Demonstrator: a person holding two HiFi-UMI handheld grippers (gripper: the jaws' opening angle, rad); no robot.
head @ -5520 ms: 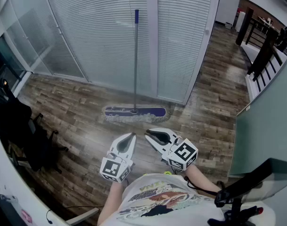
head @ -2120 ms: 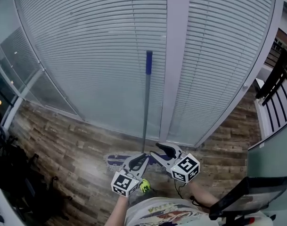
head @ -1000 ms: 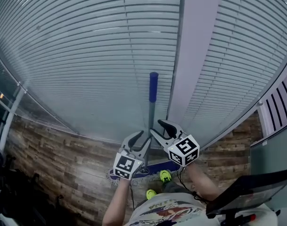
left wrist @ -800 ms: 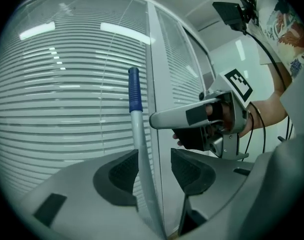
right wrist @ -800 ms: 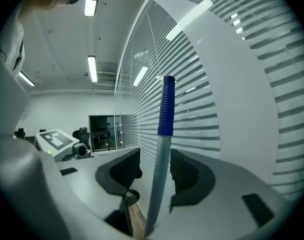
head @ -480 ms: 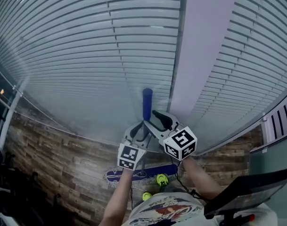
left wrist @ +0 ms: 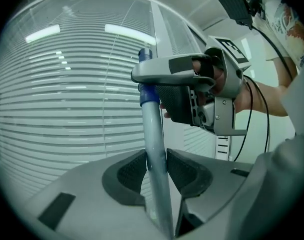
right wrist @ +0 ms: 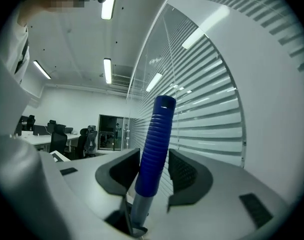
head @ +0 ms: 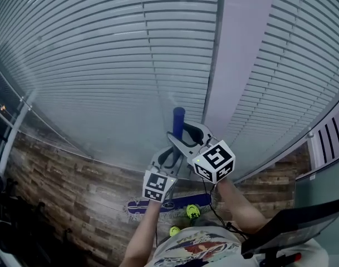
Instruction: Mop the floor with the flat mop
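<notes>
- Left gripper view: left tongs (left wrist: 155, 160) are closing on the grey pole (left wrist: 154, 134), pads against it on both sides. They look to be regripping. Just above, the right tongs (left wrist: 152, 88) clamp the blue grip (left wrist: 145, 54).
- Right gripper view: the grip runs up between the right pads. It's pinched, not loose.
- Head view: the pole is upright in front of the blinds (head: 102, 65) and the mop head (head: 166, 206) lies flat on the floor (head: 74, 177), near the person's feet. Right tongs are on top, left just below.
- Change over the last second: the right tongs went from the grey part up onto the grip. Half a second ago the left jaws stood wide round the pole; now they are back on it.
- Versus the earliest frame: the mop leaned there untouched, both tongs spread and empty, well apart from it.
- My read: the two-point hold is nearly set, and no stroke has started yet.
</notes>
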